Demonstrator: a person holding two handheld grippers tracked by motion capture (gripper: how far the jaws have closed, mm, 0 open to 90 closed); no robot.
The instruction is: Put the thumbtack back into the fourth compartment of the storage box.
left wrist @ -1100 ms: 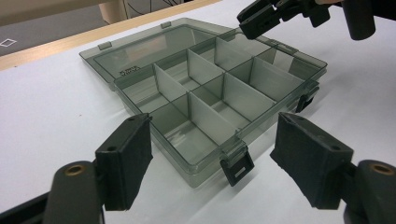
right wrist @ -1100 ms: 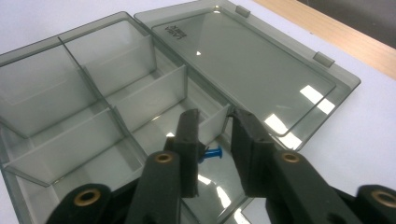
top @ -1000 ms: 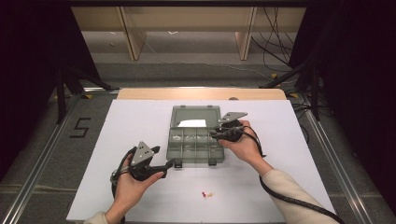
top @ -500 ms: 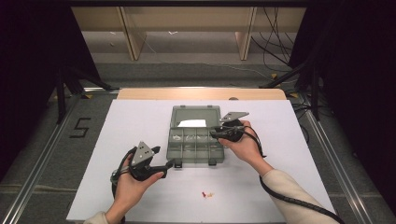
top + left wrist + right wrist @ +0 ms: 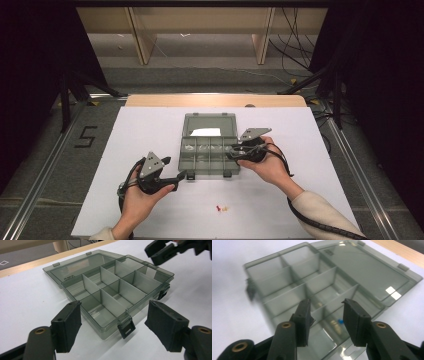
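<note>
The see-through grey box point(image 5: 209, 147) lies open in the middle of the white table point(image 5: 150, 125), its lid flat toward the far edge. The right tongs point(image 5: 325, 315) hang over the box's right end. Their jaws have just been opening and hold nothing. Below them, in a near corner pocket, sits a tiny blue and tan piece point(image 5: 337, 323). The left tongs point(image 5: 113, 322) wait just off the box's near left corner, jaws wide apart and empty. Two little bits point(image 5: 221, 208) lie near the table's front edge.

My two handheld grippers, black with grey top plates

My left gripper point(image 5: 184, 175) and right gripper point(image 5: 231, 154) show brass rivets, black cables; cream sleeve point(image 5: 325, 215) on my right.
</note>
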